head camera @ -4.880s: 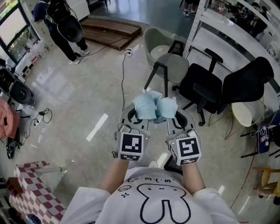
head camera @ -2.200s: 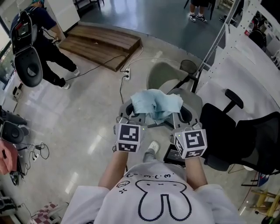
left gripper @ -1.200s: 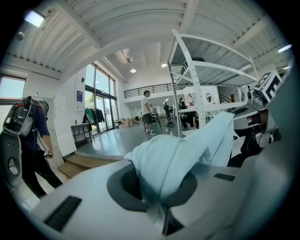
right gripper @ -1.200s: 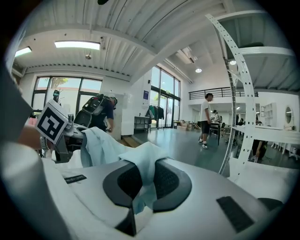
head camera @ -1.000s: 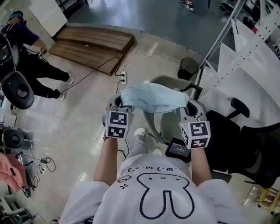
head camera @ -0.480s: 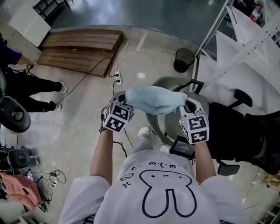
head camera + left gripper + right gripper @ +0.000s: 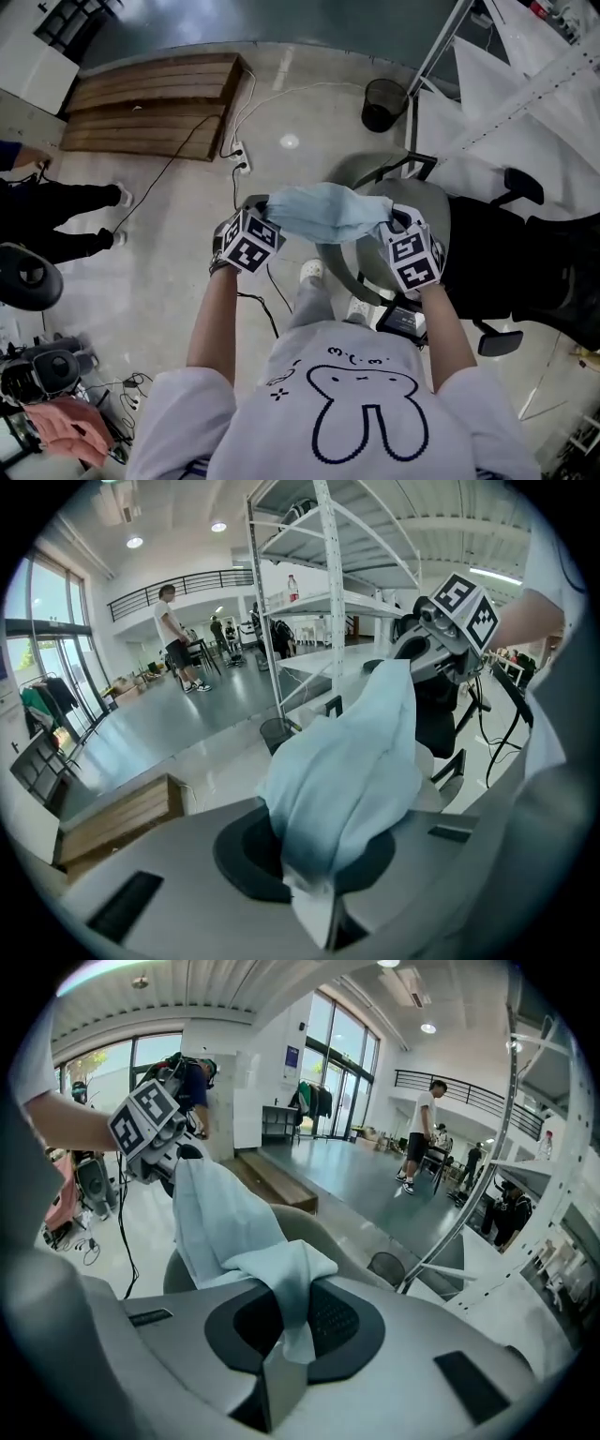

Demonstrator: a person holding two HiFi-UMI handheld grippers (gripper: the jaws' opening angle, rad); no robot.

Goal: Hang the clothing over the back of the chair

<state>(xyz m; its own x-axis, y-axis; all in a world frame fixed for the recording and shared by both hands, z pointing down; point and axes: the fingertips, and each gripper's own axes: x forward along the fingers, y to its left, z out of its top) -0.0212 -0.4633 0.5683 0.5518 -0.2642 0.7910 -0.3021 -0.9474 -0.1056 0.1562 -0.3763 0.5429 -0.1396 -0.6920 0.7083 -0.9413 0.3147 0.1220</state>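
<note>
- Gripping the cloth [image 7: 323,211] at either end, the left gripper [image 7: 261,204] and right gripper [image 7: 390,218] are both clamped on it.
- Draped unevenly over the back of the chair [image 7: 427,192], it could slide off.

This is a big open work hall, like a lab or a test room, not a home. The floor [image 7: 159,244] is hard, grey and shiny. Tall windows [image 7: 342,1063] go up high, and a balcony rail [image 7: 178,585] runs along an upper level. Round lights [image 7: 218,526] sit in the ceiling. A tall white metal rack [image 7: 328,602] holds shelves. A low wooden platform [image 7: 150,108] lies on the floor, with a power strip [image 7: 241,161] and long cables beside it. There is a black bin [image 7: 382,104], a black office chair [image 7: 506,253] and a clothes rail [image 7: 314,1101]. Other people [image 7: 420,1133] stand about.
</note>
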